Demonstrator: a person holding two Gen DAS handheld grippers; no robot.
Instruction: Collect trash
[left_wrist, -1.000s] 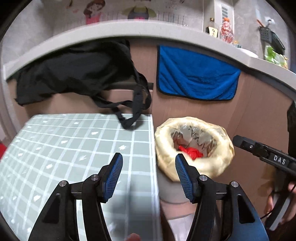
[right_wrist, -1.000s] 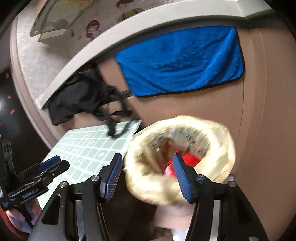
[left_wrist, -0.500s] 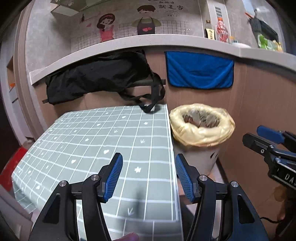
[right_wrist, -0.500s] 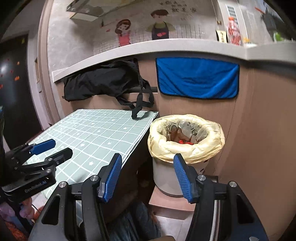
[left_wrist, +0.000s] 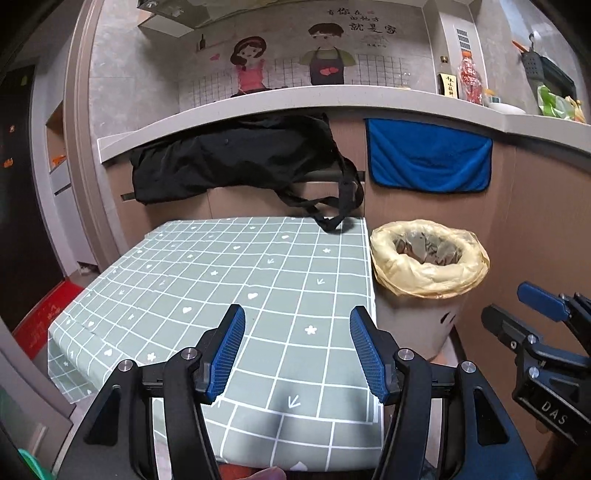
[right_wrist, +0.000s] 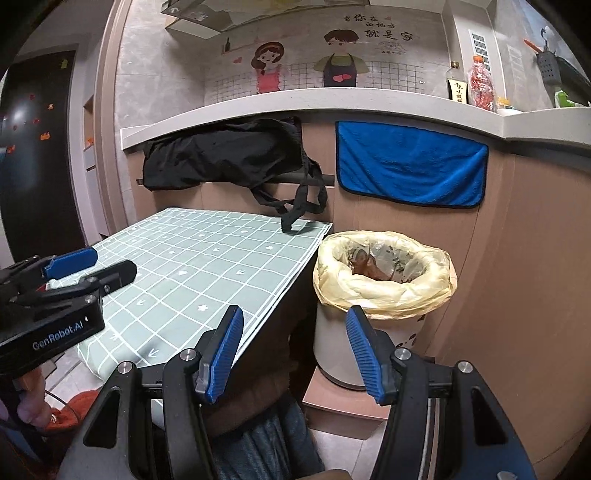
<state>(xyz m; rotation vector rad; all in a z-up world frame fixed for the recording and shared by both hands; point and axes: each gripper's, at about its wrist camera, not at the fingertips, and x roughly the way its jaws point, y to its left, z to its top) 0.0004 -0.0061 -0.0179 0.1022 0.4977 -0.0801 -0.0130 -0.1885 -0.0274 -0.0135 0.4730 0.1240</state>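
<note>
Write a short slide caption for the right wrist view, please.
Open right gripper faces a lined trash bin beside a checked table.

Both views are evenly lit by soft indoor light and sharp, without motion blur. Strong fisheye distortion bends the counter edge (left_wrist: 258, 107) and walls, with black vignetting at the corners. Faint shadows lie on the tablecloth (left_wrist: 229, 280)

black grippers (left_wrist: 297, 354), ribbed blue jaws

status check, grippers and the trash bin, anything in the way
Left gripper open, empty. Right gripper open, empty. Trash bin beside table, yellow liner, trash inside. Nothing blocking.
</note>
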